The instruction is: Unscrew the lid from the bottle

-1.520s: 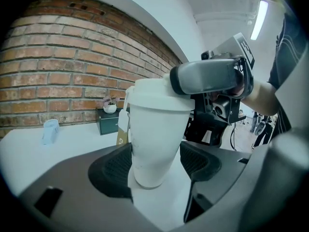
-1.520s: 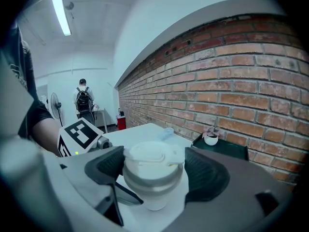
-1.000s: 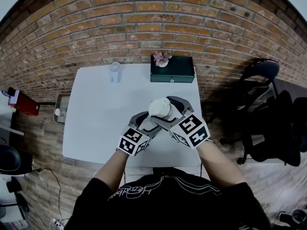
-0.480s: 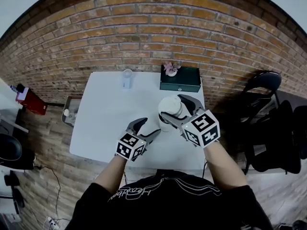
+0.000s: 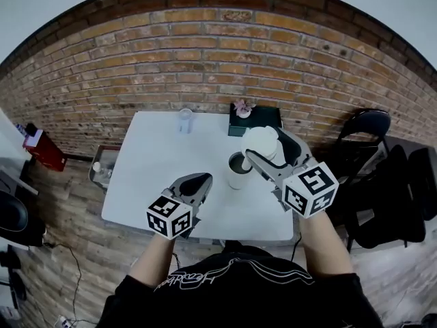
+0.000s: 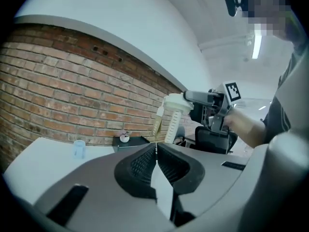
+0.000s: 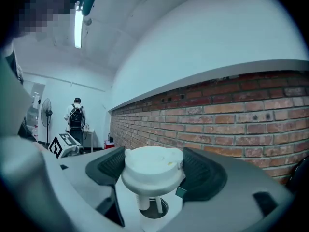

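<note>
Lid: the white lid (image 5: 260,141) is lifted clear of the bottle (image 5: 238,172), so the unscrewing is judged done.
Right gripper: the right gripper (image 5: 270,150) is spread wide, and the lid's rim is clamped between its pads, as is seen plainly in the right gripper view (image 7: 152,166).
Under the lid: a ribbed stem (image 6: 171,126) hangs from it. It is taken for a straw or filter, though this cannot be made out for sure.
Bottle: it stands upright on the white table (image 5: 143,176), unheld, with its dark open mouth (image 7: 154,208) just below the raised lid.
Left gripper: the jaws of the left gripper (image 5: 197,182) have just been closing and are now pressed together with nothing between them. It is held apart from the bottle, on its left.
Against a second ago: the lid was then seated on the bottle and both grippers were crowded around it. Half a second ago the left gripper was already off the bottle with its jaws apart.
Remaining: only the setting down of the lid is judged to be left.
</note>
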`<action>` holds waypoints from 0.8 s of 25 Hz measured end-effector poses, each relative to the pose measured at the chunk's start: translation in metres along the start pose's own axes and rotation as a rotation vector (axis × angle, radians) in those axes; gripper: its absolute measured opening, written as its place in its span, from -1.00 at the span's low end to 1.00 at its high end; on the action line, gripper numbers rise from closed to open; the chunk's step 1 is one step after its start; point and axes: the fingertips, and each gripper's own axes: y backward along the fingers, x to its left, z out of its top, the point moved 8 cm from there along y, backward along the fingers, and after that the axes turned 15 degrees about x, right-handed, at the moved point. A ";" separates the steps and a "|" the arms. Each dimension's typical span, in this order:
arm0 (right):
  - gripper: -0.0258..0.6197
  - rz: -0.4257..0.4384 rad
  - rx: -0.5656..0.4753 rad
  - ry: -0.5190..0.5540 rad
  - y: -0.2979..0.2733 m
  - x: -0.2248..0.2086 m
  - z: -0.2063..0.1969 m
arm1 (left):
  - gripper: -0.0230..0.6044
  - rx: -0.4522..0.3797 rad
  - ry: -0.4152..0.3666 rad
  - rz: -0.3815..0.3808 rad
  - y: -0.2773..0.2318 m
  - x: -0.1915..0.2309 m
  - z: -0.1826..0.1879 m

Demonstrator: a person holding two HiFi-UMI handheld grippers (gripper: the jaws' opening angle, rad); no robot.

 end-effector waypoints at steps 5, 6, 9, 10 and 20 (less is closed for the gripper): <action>0.23 0.011 -0.055 -0.017 0.047 0.018 0.001 | -0.82 -0.022 0.009 -0.038 0.031 -0.034 0.012; 0.23 0.022 -0.063 -0.031 0.056 0.021 -0.001 | -0.82 -0.024 0.009 -0.048 0.036 -0.042 0.013; 0.23 0.028 -0.075 -0.068 0.083 0.030 -0.012 | -0.82 -0.035 0.005 -0.086 0.050 -0.067 0.017; 0.23 0.026 -0.075 -0.074 0.091 0.033 -0.017 | -0.82 -0.044 0.004 -0.099 0.054 -0.074 0.019; 0.23 0.043 0.006 -0.168 0.153 0.044 -0.081 | -0.83 -0.038 -0.045 -0.137 0.046 -0.153 0.030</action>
